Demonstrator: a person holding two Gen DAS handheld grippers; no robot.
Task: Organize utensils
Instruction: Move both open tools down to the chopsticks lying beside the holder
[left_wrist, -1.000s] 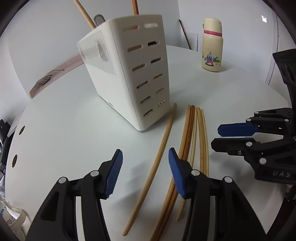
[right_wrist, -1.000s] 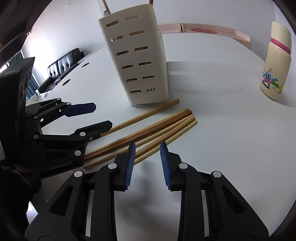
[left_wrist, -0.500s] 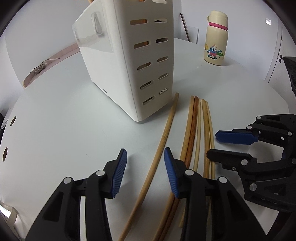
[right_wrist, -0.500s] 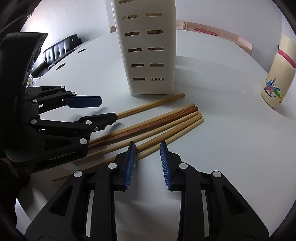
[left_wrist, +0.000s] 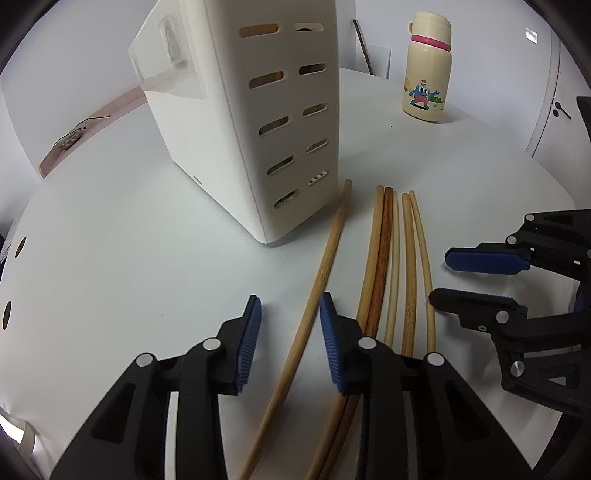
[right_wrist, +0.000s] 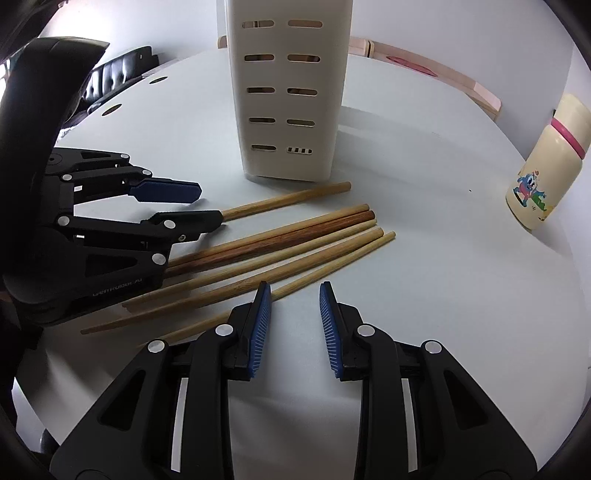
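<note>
Around lone chopstick (left_wrist: 325, 254), left hand-held gripper (left_wrist: 290, 341) closing

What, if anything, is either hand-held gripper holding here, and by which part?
Nothing yet. The left hand-held gripper is closing around the lone chopstick, midway along it, pads not touching. The right hand-held gripper is empty.

chopsticks (left_wrist: 380, 266): six wooden, flat on table | holder (left_wrist: 258, 122): white slotted, upright, beside them

White round table (left_wrist: 129, 229) w/ holes at left edge; white walls; black padded seat (right_wrist: 110, 79) upper left; door (left_wrist: 554, 107) far right.
</note>
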